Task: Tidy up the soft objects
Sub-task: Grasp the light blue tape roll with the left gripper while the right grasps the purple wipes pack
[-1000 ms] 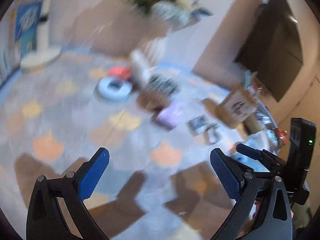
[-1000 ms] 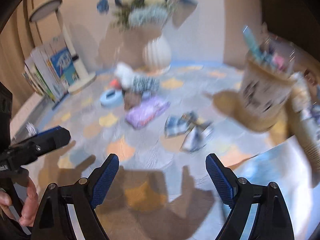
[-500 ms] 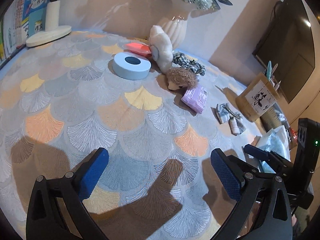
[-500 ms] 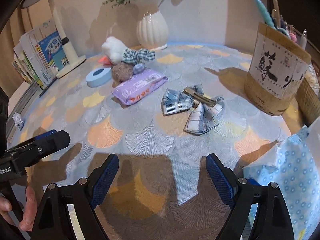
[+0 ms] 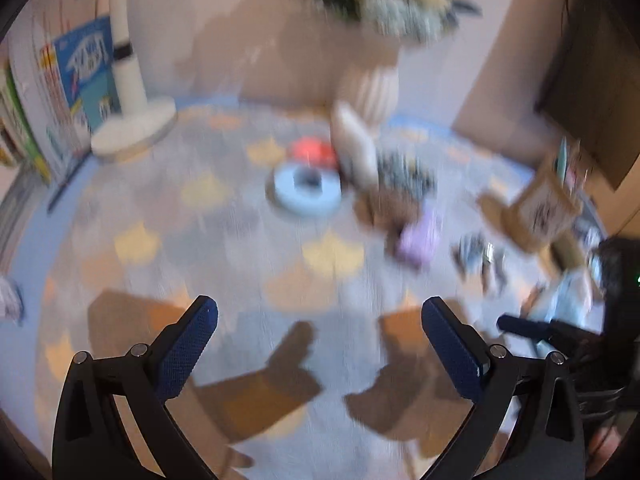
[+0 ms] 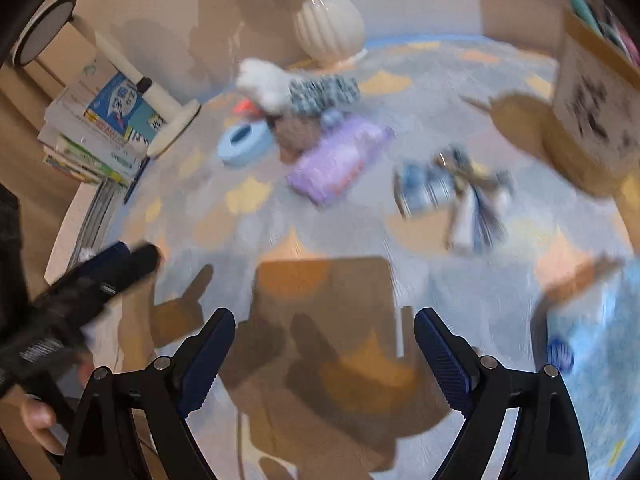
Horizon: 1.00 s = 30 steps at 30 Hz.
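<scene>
Soft things lie in a cluster on the patterned tablecloth (image 6: 400, 80): a white plush (image 6: 264, 84), a dark checked knot (image 6: 324, 90), a brown fuzzy toy (image 6: 298, 132), a purple tissue pack (image 6: 340, 158) and a blue plaid bow (image 6: 452, 188). The left wrist view is blurred but shows the plush (image 5: 352, 144), the pack (image 5: 418, 236) and the bow (image 5: 478, 250). My left gripper (image 5: 320, 308) hangs open and empty over the near cloth. My right gripper (image 6: 325, 316) has its jaws opening with nothing between them, short of the bow.
A blue tape ring (image 6: 244, 144), a red item (image 5: 312, 152) and a white vase (image 6: 330, 24) sit behind the cluster. A pen box (image 6: 592, 108) stands at right, a blue dotted bag (image 6: 600, 360) near right. Books (image 6: 96, 132) and a lamp base (image 5: 132, 128) are at left.
Both views are blurred by motion. The left view has tipped up, bringing wall and flowers back in. In the right view the objects slid right and upward. Both grippers stay empty.
</scene>
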Each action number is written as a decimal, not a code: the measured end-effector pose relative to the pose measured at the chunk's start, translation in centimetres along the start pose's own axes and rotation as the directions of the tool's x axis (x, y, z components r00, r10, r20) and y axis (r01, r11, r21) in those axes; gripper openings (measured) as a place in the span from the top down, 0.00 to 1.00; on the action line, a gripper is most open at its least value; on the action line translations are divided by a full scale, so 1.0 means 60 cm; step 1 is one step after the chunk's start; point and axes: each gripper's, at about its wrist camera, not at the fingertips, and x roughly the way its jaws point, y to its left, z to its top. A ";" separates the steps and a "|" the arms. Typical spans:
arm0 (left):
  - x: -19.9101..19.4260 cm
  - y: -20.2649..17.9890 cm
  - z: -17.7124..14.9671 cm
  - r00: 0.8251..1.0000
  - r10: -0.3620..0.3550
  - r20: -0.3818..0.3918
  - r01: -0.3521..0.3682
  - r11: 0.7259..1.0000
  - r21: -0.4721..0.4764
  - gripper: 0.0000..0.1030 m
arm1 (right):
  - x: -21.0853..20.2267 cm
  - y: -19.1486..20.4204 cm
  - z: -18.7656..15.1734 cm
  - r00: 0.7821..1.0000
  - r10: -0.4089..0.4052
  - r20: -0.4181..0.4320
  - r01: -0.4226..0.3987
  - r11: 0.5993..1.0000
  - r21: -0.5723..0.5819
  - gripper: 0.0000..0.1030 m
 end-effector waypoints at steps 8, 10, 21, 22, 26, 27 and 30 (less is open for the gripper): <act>0.100 0.028 0.098 0.992 0.087 0.095 -0.097 0.989 0.108 0.01 | 0.070 0.026 0.074 0.965 -0.232 0.120 0.228 0.972 0.046 0.12; 0.149 0.030 0.109 0.995 0.082 0.063 -0.090 0.985 0.149 0.01 | 0.095 0.028 0.084 0.961 -0.250 0.115 0.246 0.968 0.045 0.12; 0.205 0.020 0.141 0.998 0.007 0.056 -0.017 0.984 0.177 0.38 | 0.128 0.056 0.106 0.906 -0.371 0.201 0.369 0.928 0.051 0.17; 0.204 0.020 0.137 0.998 -0.029 0.048 0.020 0.982 0.187 0.38 | 0.122 0.052 0.104 0.903 -0.373 0.215 0.368 0.928 0.063 0.31; 0.195 0.010 0.124 0.998 -0.015 0.068 0.000 0.977 0.213 0.38 | 0.107 0.037 0.092 0.913 -0.327 0.244 0.327 0.944 0.044 0.56; 0.189 0.009 0.118 0.997 -0.013 0.076 -0.004 0.977 0.214 0.38 | 0.103 0.037 0.086 0.916 -0.319 0.245 0.322 0.946 0.028 0.58; 0.165 0.010 0.096 0.993 -0.001 0.118 -0.021 0.981 0.190 0.38 | 0.082 0.030 0.060 0.938 -0.231 0.258 0.242 0.970 -0.010 0.58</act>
